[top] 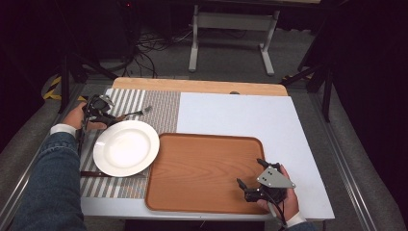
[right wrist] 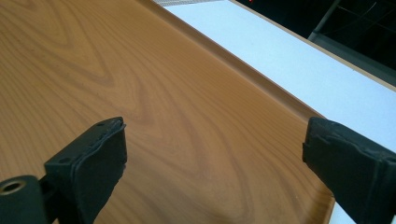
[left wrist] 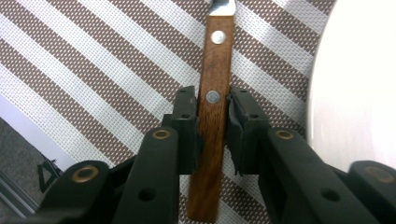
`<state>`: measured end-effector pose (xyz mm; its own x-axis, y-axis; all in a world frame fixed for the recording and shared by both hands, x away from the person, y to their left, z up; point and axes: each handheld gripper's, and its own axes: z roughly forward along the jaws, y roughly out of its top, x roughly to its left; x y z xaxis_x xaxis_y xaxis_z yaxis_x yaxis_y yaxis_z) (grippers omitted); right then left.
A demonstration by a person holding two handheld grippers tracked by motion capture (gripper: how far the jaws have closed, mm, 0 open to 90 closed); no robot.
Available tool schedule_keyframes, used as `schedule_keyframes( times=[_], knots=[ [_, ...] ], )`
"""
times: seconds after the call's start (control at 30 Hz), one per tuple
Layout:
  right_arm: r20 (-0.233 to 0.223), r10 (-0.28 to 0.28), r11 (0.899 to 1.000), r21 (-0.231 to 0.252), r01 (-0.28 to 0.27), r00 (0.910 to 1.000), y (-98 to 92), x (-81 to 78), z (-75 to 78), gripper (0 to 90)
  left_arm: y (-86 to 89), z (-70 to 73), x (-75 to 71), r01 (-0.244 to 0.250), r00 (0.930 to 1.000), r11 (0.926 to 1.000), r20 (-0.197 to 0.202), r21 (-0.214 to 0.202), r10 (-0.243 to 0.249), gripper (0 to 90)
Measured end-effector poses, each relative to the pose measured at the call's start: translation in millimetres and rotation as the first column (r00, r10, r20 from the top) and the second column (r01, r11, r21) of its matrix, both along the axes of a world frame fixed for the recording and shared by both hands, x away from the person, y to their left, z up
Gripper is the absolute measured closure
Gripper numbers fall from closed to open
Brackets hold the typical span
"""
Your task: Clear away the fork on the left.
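Dark floor and cables surround a white table carrying a striped placemat, a white plate and a wooden tray. At the far left, the left gripper is clamped on a fork by its wooden handle, long axis running rightward along the plate's far edge. The right gripper, jaws apart and empty, hovers over the tray's near right corner, well apart from the fork.

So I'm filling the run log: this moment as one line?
left gripper: shut on wooden-handled fork, over striped placemat | right gripper: open over wooden tray | round white plate: empty
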<state>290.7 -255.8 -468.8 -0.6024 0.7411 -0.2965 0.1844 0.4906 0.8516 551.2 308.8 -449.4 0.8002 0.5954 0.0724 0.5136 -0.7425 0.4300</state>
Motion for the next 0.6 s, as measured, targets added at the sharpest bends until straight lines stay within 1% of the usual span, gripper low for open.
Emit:
schedule_keyframes(
  times=[0.03, 0.07, 0.1, 0.13, 0.2, 0.23, 0.27, 0.3, 0.33, 0.37, 0.4, 0.43, 0.47, 0.53, 0.57, 0.6],
  knots=[
    [0.000, 0.000, 1.000, 0.000, 0.000, 1.0000, 0.0, 0.0, 0.0, 7.2, 0.0, 0.0, 0.0, 0.000, 1.0000, 1.0000, 0.000, 0.000, 0.000, 75.5],
    [-0.001, 0.003, 1.000, -0.001, -0.003, 1.0000, 0.0, 0.0, 0.0, 7.2, 0.5, -0.7, -0.3, -0.013, 0.9999, 0.9998, 0.003, -0.014, 0.013, 75.7],
    [0.000, 0.004, 1.000, -0.002, -0.004, 1.0000, -0.2, 0.1, 0.1, 7.2, 0.4, -0.5, -0.9, -0.019, 0.9995, 0.9998, 0.025, -0.011, 0.019, 75.7],
    [0.000, 0.005, 1.000, -0.001, -0.005, 1.0000, -0.3, 0.0, 0.2, 7.2, 0.1, -0.3, -1.8, -0.028, 0.9990, 0.9995, 0.035, -0.014, 0.028, 75.8],
    [0.000, 0.004, 1.000, 0.001, -0.004, 1.0000, -0.6, -0.1, 0.3, 7.2, 0.3, 0.5, -2.7, -0.033, 0.9986, 0.9993, 0.042, -0.017, 0.034, 75.9],
    [0.001, 0.001, 1.000, 0.005, -0.001, 1.0000, -0.8, -0.2, 0.4, 7.2, 0.1, 1.9, -4.4, -0.044, 0.9969, 0.9989, 0.065, -0.016, 0.045, 75.9],
    [0.004, -0.003, 1.000, 0.011, 0.003, 1.0000, -1.8, -0.6, 0.6, 7.2, 0.7, 4.6, -6.3, -0.058, 0.9933, 0.9982, 0.100, -0.013, 0.059, 76.0],
    [0.004, -0.007, 1.000, 0.011, 0.007, 1.0000, -2.5, -1.0, 0.6, 7.2, 0.7, 4.6, -6.3, -0.058, 0.9933, 0.9982, 0.100, -0.013, 0.059, 76.0],
    [0.006, -0.011, 1.000, 0.013, 0.011, 0.9999, -3.6, -0.9, 0.5, 7.2, 1.0, 6.2, -7.9, -0.067, 0.9915, 0.9976, 0.111, -0.019, 0.068, 76.0],
    [0.004, -0.016, 1.000, 0.016, 0.016, 0.9999, -4.5, -0.9, 0.5, 7.2, 1.6, 9.2, -11.3, -0.086, 0.9847, 0.9954, 0.149, -0.043, 0.091, 76.0],
    [0.005, -0.018, 1.000, 0.021, 0.018, 0.9998, -5.2, -1.1, 0.7, 7.2, 1.6, 9.2, -11.3, -0.086, 0.9847, 0.9954, 0.149, -0.043, 0.091, 76.1],
    [0.008, -0.017, 1.000, 0.023, 0.017, 0.9998, -5.7, -1.1, 0.8, 7.2, 0.8, 11.7, -15.4, -0.105, 0.9759, 0.9928, 0.186, -0.057, 0.114, 76.1],
    [0.008, -0.020, 0.999, 0.028, 0.020, 0.9998, -6.2, -1.2, 1.0, 7.2, 0.3, 12.8, -17.2, -0.108, 0.9740, 0.9918, 0.192, -0.068, 0.119, 76.1],
    [0.009, -0.019, 0.999, 0.030, 0.019, 0.9998, -6.8, -1.4, 1.4, 7.2, -1.0, 14.9, -21.1, -0.120, 0.9666, 0.9897, 0.218, -0.077, 0.135, 76.1],
    [0.012, -0.019, 0.999, 0.031, 0.019, 0.9997, -7.0, -1.6, 1.7, 7.2, -1.0, 14.9, -21.1, -0.120, 0.9666, 0.9897, 0.218, -0.077, 0.135, 76.1],
    [0.016, -0.020, 0.999, 0.034, 0.019, 0.9997, -7.4, -2.0, 2.1, 7.2, -2.7, 18.5, -25.9, -0.135, 0.9577, 0.9859, 0.242, -0.099, 0.156, 76.1]
  ],
)
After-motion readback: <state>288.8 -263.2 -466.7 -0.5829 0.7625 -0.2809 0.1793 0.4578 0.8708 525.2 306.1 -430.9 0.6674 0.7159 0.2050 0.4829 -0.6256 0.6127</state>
